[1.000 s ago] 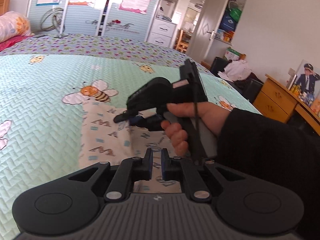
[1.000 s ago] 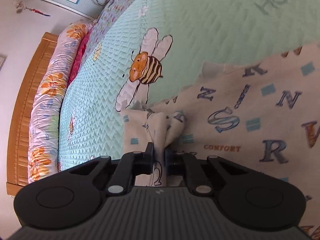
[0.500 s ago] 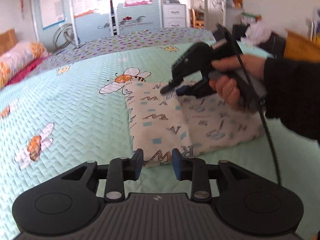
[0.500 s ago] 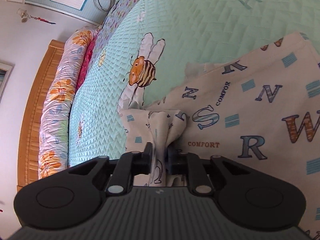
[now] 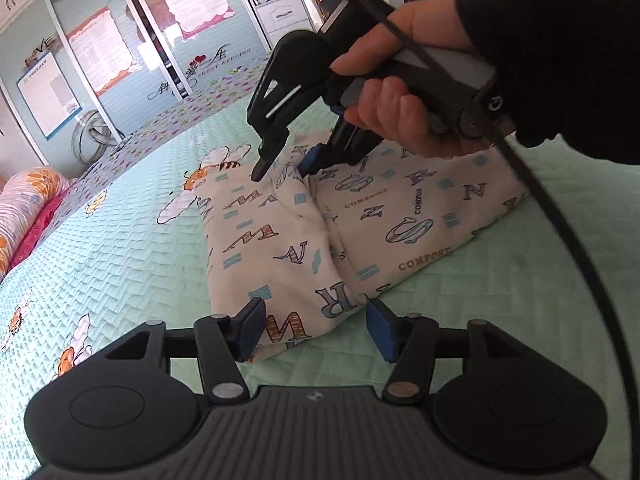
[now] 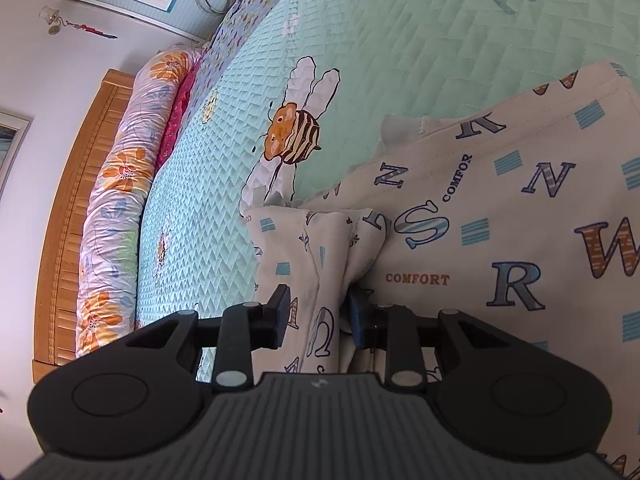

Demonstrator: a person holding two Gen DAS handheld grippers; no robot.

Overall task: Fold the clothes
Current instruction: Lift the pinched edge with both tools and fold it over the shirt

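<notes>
The folded letter-print garment lies on the green bedspread. The left gripper is opening around its six o'clock edge, not pinching. The right gripper, at twelve o'clock, is also opening; a raised pleat stands between its pads. That bunch could stay rucked or snag and undo the fold.

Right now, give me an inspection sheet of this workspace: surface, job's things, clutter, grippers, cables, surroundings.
Surface: bed under a mint quilted bedspread with bee prints.
Job's things: cream letter-print garment, folded, lying flat on the bedspread.
Clutter: nothing seen on the bedspread near the garment.
Grippers: left gripper jaws opening, straddling the garment's near edge without pressing; right gripper jaws opening, a bunched fold between them.
Cables: black cable hangs from the right-hand tool across the garment's side.
Surroundings: floral bolster, wooden headboard, wardrobe with posters.
</notes>
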